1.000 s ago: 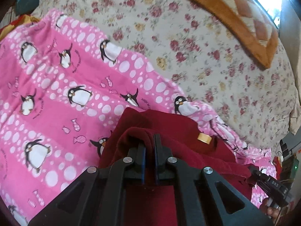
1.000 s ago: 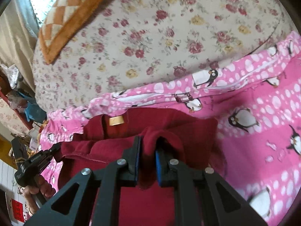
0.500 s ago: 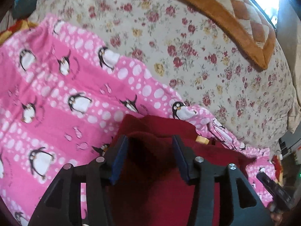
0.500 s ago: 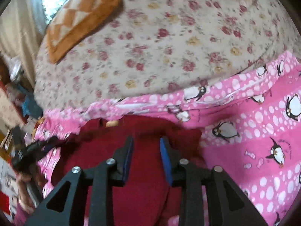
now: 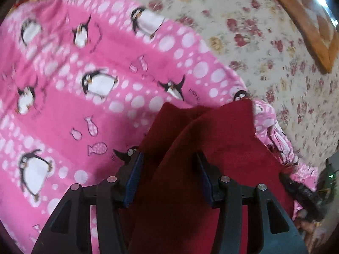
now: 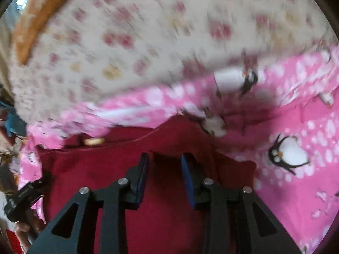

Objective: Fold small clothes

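Observation:
A dark red garment [image 5: 222, 131] lies crumpled on a pink penguin blanket [image 5: 84, 105]. In the left wrist view a raised fold of it runs between the fingers of my left gripper [image 5: 169, 169]. Those jaws stand well apart, and the blue pads [image 5: 133, 177] do not pinch the cloth. My right gripper [image 6: 165, 169] hovers over the same red garment [image 6: 106, 163], open, with a small hump of cloth loose between its pads. A tan label [image 6: 93, 141] shows near the garment's far edge. Both views are blurred by motion.
The pink blanket [image 6: 286, 190] lies on a floral bedspread [image 5: 264, 53] that reaches to the far side. An orange checked cushion [image 5: 307, 31] rests at the back of the bed. Clutter and a hand [image 6: 23, 230] show past the bed's edge.
Both grippers were shut on folds of the red garment and have opened, letting it go. Both have dropped closer to the cloth, which now lies slack on the blanket.

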A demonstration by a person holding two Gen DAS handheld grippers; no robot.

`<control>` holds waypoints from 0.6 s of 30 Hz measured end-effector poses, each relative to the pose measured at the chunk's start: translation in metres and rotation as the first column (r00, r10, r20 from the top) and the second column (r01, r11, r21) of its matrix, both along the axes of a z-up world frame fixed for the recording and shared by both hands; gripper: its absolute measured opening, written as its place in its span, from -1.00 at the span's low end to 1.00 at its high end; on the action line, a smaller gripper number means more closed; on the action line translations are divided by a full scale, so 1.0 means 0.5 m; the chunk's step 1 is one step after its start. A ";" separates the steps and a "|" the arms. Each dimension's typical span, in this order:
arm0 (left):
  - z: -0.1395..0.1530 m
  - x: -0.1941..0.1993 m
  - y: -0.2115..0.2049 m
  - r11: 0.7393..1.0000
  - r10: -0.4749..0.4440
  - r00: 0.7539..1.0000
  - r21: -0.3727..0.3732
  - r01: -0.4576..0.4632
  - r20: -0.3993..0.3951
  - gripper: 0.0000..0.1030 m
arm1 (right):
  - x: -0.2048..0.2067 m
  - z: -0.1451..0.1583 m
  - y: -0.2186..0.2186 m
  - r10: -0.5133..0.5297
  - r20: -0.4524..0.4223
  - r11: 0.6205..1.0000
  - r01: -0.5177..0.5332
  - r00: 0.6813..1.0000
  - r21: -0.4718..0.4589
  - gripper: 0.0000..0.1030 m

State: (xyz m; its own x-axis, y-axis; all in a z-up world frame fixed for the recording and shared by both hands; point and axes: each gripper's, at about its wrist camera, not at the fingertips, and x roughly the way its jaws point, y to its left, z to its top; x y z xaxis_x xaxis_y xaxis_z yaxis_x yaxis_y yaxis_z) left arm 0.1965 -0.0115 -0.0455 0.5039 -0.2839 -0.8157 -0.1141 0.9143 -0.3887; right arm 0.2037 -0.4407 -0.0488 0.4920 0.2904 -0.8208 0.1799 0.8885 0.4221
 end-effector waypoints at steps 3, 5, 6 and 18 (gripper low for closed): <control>0.009 -0.004 -0.001 1.000 -0.004 1.000 0.013 0.004 0.010 -0.44 | -0.006 0.014 0.007 0.009 0.012 1.000 -0.009 1.000 -0.027 -0.34; 0.019 -0.011 -0.004 0.999 -0.007 1.000 0.031 0.006 0.019 -0.44 | -0.022 0.037 0.010 0.016 0.029 0.999 -0.014 0.999 -0.042 -0.27; 0.023 -0.015 -0.006 0.999 -0.009 1.000 0.036 0.008 0.021 -0.44 | -0.040 0.055 0.011 0.013 0.048 0.999 -0.011 0.999 -0.050 -0.21; 0.053 -0.055 -0.045 0.991 -0.044 0.997 0.131 0.036 0.060 -0.44 | -0.165 0.064 0.052 0.149 0.030 0.977 -0.143 0.988 -0.155 -0.06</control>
